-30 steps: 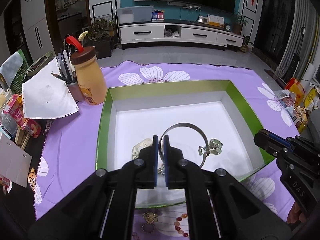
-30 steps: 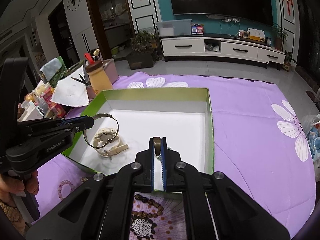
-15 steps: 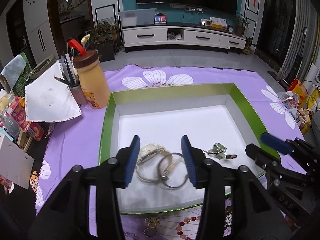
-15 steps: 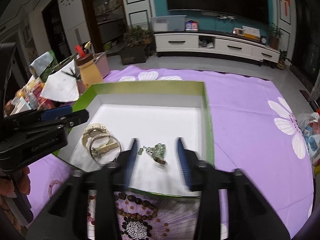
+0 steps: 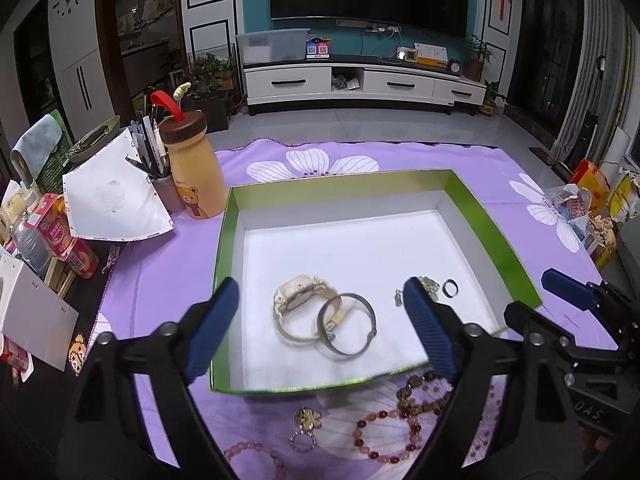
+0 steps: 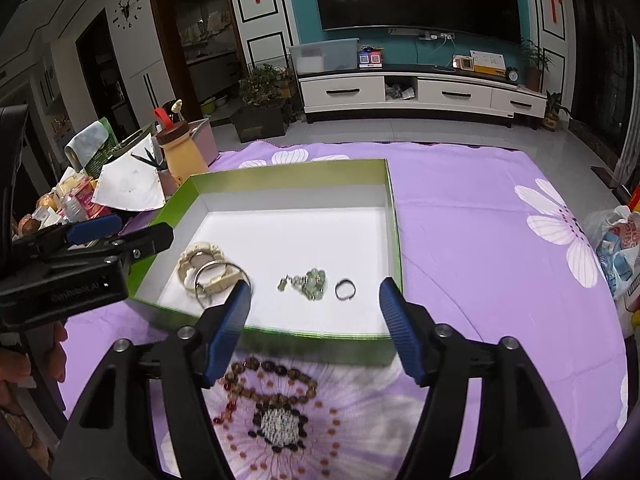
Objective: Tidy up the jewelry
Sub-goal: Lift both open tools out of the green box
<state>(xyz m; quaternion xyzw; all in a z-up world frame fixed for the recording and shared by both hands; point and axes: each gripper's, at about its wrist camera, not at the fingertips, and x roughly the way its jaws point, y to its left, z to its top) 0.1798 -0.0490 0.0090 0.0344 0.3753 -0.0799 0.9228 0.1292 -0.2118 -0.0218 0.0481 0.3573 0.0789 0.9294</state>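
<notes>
We have just released both loads: left gripper [image 5: 322, 326] and right gripper [image 6: 316, 326] now gape empty. The silver bangle [image 5: 347, 330] and small ring [image 6: 345, 289] lie inside the green box [image 5: 492, 232]; bead bracelets [image 5: 384, 436] remain at 6 o'clock.

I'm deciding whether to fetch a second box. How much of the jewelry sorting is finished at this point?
Done: the cream watch, silver bangle, green bead piece and small dark ring lie in the green box. In hand: nothing; the left gripper and right gripper are both open. Left: the red bead bracelet, gold charm and brown bead bracelet lie on the cloth.
</notes>
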